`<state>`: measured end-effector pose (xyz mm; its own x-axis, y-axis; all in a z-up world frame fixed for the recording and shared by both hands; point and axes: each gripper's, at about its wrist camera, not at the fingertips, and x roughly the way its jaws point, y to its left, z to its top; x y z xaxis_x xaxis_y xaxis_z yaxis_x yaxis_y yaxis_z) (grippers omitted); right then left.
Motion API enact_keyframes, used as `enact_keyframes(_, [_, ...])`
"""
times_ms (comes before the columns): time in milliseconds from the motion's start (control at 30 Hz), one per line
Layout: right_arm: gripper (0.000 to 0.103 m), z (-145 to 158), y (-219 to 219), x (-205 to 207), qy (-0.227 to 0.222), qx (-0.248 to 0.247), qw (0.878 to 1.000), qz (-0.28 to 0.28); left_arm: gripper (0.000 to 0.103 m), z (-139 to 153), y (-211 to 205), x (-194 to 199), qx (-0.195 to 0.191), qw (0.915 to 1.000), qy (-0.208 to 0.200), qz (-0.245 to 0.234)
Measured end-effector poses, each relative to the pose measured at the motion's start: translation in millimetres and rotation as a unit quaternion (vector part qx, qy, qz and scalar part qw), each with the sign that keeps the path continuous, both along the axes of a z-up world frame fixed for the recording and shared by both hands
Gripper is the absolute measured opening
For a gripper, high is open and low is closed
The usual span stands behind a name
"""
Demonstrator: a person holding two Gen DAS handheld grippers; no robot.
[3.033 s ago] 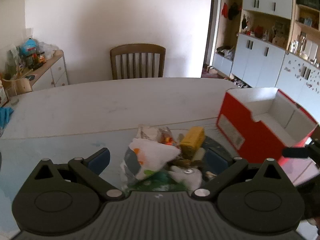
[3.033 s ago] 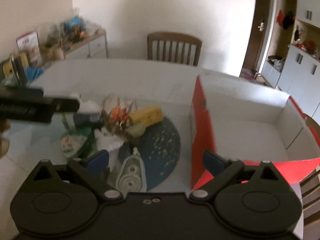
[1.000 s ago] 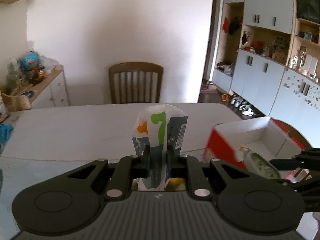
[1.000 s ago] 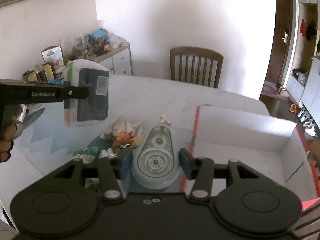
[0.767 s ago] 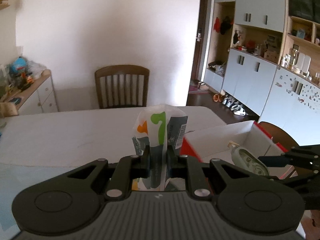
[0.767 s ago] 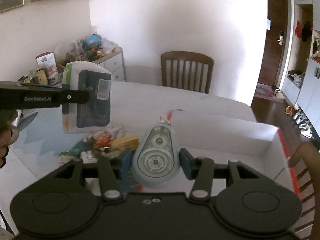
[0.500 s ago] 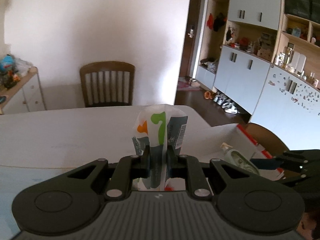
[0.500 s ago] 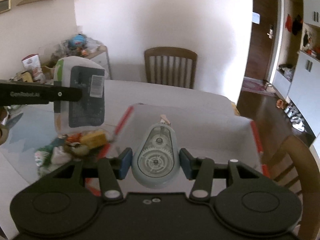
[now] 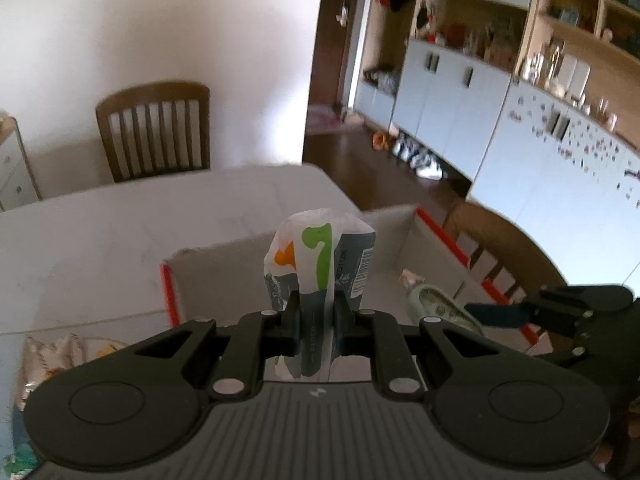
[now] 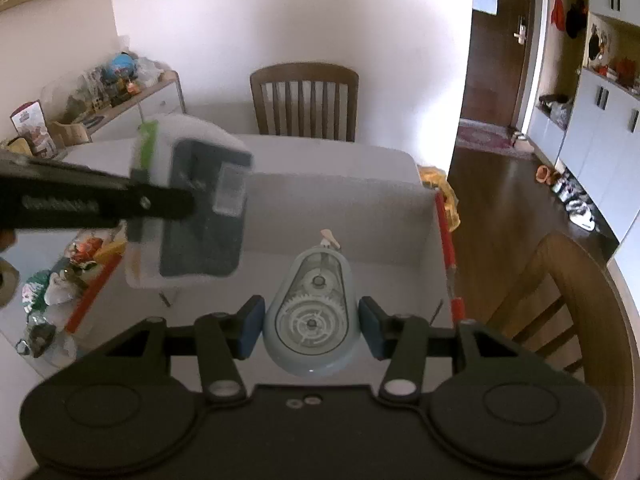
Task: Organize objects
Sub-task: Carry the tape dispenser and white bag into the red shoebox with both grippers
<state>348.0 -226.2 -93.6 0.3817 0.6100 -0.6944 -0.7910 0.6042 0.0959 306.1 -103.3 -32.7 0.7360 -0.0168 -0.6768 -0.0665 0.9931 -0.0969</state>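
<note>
Both carried items now hang over the red-edged white cardboard box [image 10: 352, 216], formerly left of it. Left gripper [image 9: 316, 316] clamps the white-and-grey tissue packet [image 9: 320, 256]; right gripper [image 10: 311, 322] clamps the pale-blue correction-tape dispenser [image 10: 310, 312]. Releasing near the left wall risks spillage onto the table [image 9: 120, 224].

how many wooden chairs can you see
2. One chair stands at the table's far side by the wall; another chair sits at the right, beside the box. Others may be hidden.

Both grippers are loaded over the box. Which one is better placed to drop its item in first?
Right, probably. The right gripper holds the correction tape dispenser over the middle of the red box. The left gripper holds its tissue packet nearer the box's edge.
</note>
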Motion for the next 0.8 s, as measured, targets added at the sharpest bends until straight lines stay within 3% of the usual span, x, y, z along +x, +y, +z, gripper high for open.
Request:
enact_keyframes(233, [0.05,-14.8,2.7,15.7,0.014,-0.029,0.999,0.006,0.015,-28.2,-16.8,32.9,0.004,0.9986,0.051,-0.014])
enact_keyframes(467, [0.05,-24.3,7.0,23.8,0.023,-0.045,0.999,0.012,0.015,-42.7,-26.9,61.7,0.028,0.9967,0.073,-0.023])
enact_keyframes(800, [0.05,-35.6,18.9,30.3,0.019,-0.075,0.997,0.028,0.015,-62.5,-28.6,95.0,0.031,0.9914,0.119,-0.045])
